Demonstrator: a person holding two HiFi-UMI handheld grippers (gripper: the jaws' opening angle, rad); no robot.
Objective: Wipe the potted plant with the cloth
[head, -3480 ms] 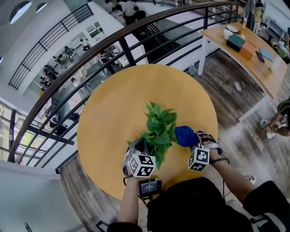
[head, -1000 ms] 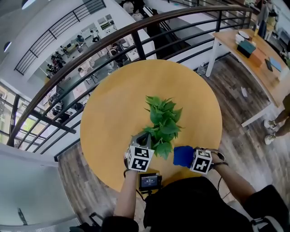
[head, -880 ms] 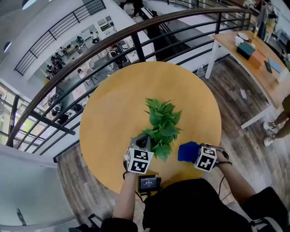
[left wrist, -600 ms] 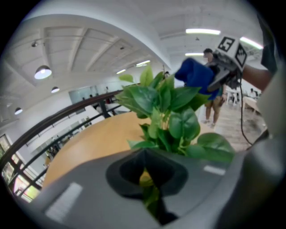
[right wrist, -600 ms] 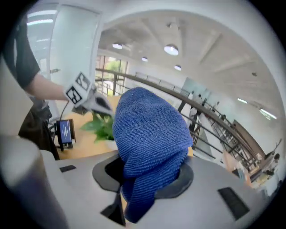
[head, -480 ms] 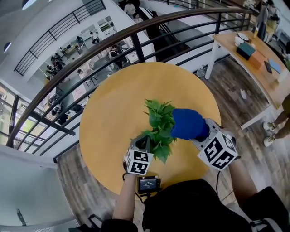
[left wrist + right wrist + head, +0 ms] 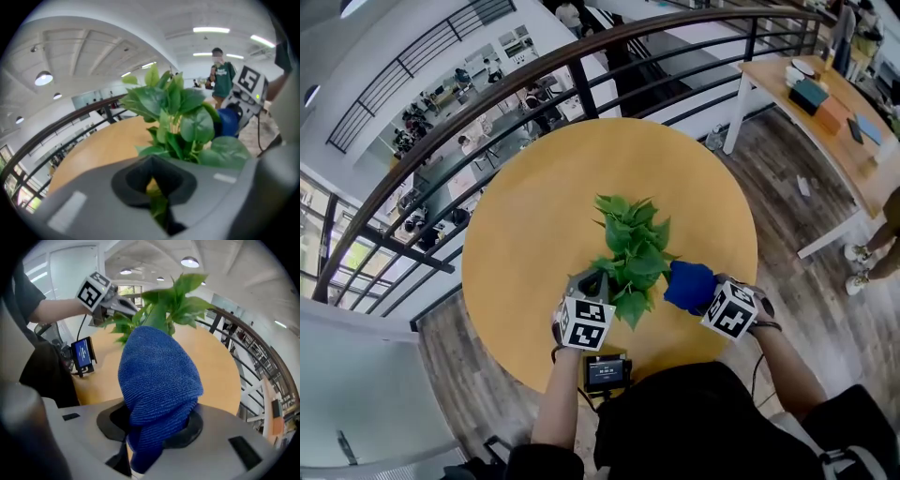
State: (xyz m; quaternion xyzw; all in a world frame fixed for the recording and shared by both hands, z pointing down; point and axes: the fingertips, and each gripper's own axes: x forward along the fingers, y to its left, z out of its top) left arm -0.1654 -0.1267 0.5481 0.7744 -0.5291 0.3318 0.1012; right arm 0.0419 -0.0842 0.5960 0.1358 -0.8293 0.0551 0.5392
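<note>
A leafy green potted plant stands near the middle of the round wooden table. My left gripper is at the plant's near left side, shut with a green leaf or stem pinched between its jaws; the pot itself is hidden. My right gripper is shut on a bunched blue cloth, which hangs just right of the foliage and touches or nearly touches the outer leaves. In the right gripper view the cloth fills the jaws, with the plant behind it.
A small device with a lit screen sits at the table's near edge. A dark railing curves behind the table. A second table with items stands at the far right. A person stands in the background.
The right gripper lifted the cloth high beside the plant's top half a second ago, then came back down to the plant's right side. The left gripper kept still on the plant.
</note>
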